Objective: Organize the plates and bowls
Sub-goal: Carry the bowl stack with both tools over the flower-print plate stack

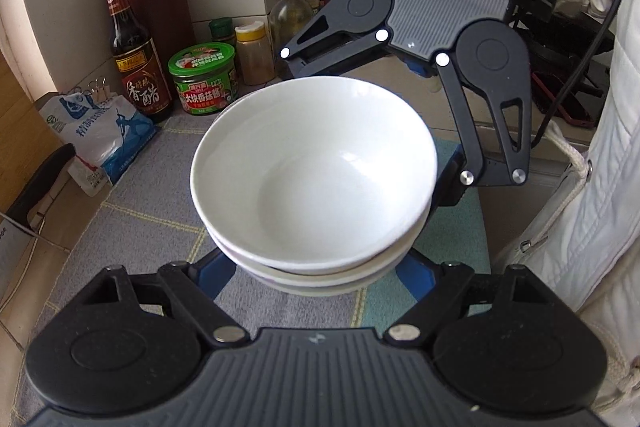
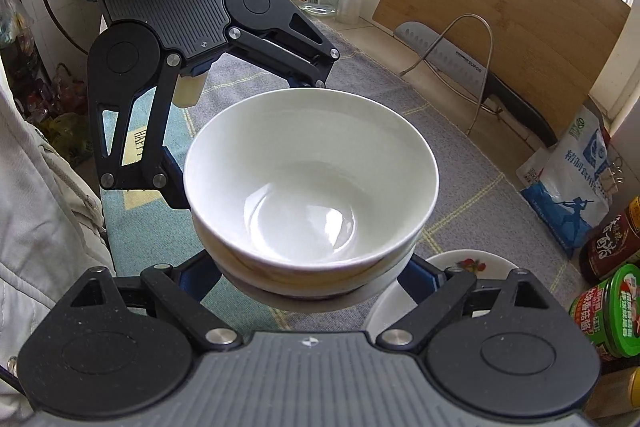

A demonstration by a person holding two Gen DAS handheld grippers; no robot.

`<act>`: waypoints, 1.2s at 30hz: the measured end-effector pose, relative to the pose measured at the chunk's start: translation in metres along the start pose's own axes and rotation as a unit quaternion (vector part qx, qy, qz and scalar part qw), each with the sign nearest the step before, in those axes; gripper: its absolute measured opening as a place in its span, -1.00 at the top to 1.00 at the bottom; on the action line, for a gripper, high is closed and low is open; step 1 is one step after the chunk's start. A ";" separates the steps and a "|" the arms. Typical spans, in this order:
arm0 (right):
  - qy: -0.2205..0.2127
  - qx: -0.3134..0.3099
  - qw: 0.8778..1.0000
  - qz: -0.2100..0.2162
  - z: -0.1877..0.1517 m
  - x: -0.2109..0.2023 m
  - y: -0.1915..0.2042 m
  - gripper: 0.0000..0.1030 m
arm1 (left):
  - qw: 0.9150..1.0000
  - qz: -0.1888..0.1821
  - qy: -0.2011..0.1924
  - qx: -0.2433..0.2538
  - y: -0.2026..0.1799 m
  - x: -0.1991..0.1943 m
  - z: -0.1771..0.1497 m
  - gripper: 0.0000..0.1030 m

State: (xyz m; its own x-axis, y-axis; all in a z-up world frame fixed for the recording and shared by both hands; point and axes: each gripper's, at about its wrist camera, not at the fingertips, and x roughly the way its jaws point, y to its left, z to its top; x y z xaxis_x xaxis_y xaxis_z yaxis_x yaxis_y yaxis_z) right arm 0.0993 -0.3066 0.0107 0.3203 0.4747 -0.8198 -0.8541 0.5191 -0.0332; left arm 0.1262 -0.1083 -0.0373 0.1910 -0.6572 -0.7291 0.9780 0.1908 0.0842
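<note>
Carrying a stack of white bowls (image 1: 312,167) clear of the grey checked cloth (image 1: 140,219), pinched from two opposite sides. Gripping low on the stack with the left gripper (image 1: 316,267), fingers spread wide around the bottom bowls; doing the same from the far side with the right gripper (image 2: 312,279), also spread wide. Cannot see the pads themselves, hidden under the rims, but judging by the stack hanging free, pressing on it from both sides.

To do this well:

- Keep both hands moving as one, same pace and same height. Letting one lag probably tilts the stack and slides the top bowl off.
- Hold the squeeze steady. Glazed bowls likely slip easily, so neither loosen nor clamp harder mid-carry.
- Keep the rims level.
- Mind the flowered plate (image 2: 460,267) lying just below and to one side in the right wrist view. Pass over it without clipping its rim, or lower squarely onto it if that is the resting place.
- Stay clear of the green-lidded jar (image 1: 202,79) and the dark bottle (image 1: 136,67) at the cloth's edge.
- Set down flat before opening either side.
</note>
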 end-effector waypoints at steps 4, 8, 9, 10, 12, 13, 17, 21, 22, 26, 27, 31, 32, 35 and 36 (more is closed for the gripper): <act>0.001 0.007 1.000 -0.012 -0.017 -0.012 -0.021 -0.86 | 1.000 -0.001 -0.002 0.016 0.005 0.020 0.022 -0.67; 0.005 0.016 1.000 -0.023 -0.034 -0.022 -0.042 -0.86 | 1.000 -0.001 -0.008 0.030 0.009 0.040 0.039 -0.67; 0.006 0.018 0.999 -0.027 -0.037 -0.023 -0.047 -0.86 | 0.999 -0.003 -0.008 0.032 0.010 0.046 0.043 -0.67; 0.008 0.019 0.999 -0.030 -0.040 -0.024 -0.050 -0.86 | 0.999 -0.005 -0.008 0.034 0.012 0.051 0.046 -0.67; 0.011 0.021 0.999 -0.040 -0.045 -0.025 -0.055 -0.86 | 0.999 -0.008 -0.008 0.038 0.013 0.062 0.052 -0.67; 0.013 0.023 0.999 -0.044 -0.048 -0.024 -0.058 -0.86 | 0.999 -0.009 -0.008 0.041 0.014 0.067 0.054 -0.67; 0.019 0.033 0.998 -0.049 -0.059 -0.022 -0.071 -0.86 | 0.999 -0.017 -0.005 0.047 0.017 0.086 0.060 -0.67; 0.023 0.042 0.998 -0.051 -0.067 -0.018 -0.082 -0.86 | 0.999 -0.020 -0.003 0.047 0.022 0.101 0.065 -0.67; 0.023 0.044 0.997 -0.051 -0.069 -0.017 -0.084 -0.86 | 0.999 -0.020 -0.002 0.047 0.023 0.104 0.066 -0.67; 0.022 0.050 0.997 -0.050 -0.072 -0.014 -0.093 -0.86 | 0.999 -0.023 -0.001 0.041 0.028 0.110 0.069 -0.67; 0.022 0.051 0.997 -0.050 -0.072 -0.014 -0.094 -0.86 | 0.999 -0.023 0.000 0.040 0.029 0.112 0.069 -0.67; 0.021 0.059 0.997 -0.050 -0.077 -0.014 -0.096 -0.86 | 0.999 -0.026 0.000 0.038 0.030 0.117 0.071 -0.67; 0.020 0.063 0.997 -0.049 -0.078 -0.014 -0.097 -0.86 | 0.999 -0.027 0.000 0.037 0.031 0.117 0.071 -0.67; 0.015 0.066 0.996 -0.053 -0.079 -0.012 -0.100 -0.86 | 0.999 -0.026 0.000 0.033 0.032 0.118 0.072 -0.67; 0.014 0.069 0.996 -0.053 -0.079 -0.012 -0.101 -0.86 | 0.999 -0.027 0.000 0.029 0.033 0.118 0.072 -0.67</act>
State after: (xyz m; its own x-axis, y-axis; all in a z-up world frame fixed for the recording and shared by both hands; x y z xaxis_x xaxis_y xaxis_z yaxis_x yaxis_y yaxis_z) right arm 0.1490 -0.4207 -0.0210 0.3921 0.3924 -0.8320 -0.7505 0.6595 -0.0427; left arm 0.1873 -0.2317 -0.0719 0.1388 -0.6658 -0.7331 0.9900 0.1125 0.0853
